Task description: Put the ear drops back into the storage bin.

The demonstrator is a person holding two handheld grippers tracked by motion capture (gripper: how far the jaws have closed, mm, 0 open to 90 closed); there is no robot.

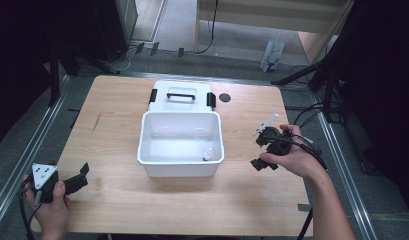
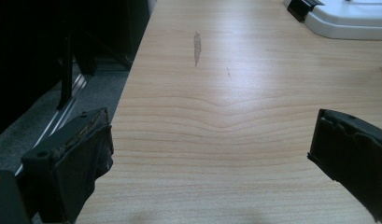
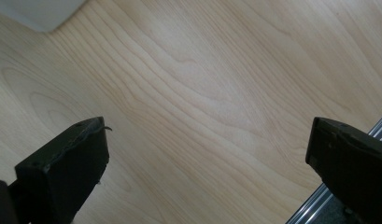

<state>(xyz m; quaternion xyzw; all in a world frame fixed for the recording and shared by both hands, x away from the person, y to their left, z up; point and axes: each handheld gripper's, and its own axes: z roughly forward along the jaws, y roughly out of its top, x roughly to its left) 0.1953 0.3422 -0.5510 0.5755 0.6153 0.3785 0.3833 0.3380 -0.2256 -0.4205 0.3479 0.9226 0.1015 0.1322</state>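
at left, my left claw (image 1: 79, 176): jaws apart, empty, resting near the table (image 1: 117, 200) corner.
middle, box (image 1: 181, 159): lid off, small bottle (image 1: 208, 154) standing in its right front corner.
right claw (image 1: 262, 150): jaws apart, empty, beside the box.
risk: reaching in carelessly, i might tip the bottle.

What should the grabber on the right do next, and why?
Probably swing the right hand-held gripper toward the open white box and its lid. Its jaws stand wide apart with nothing between them, over bare table, and a small bottle already sits in the box.
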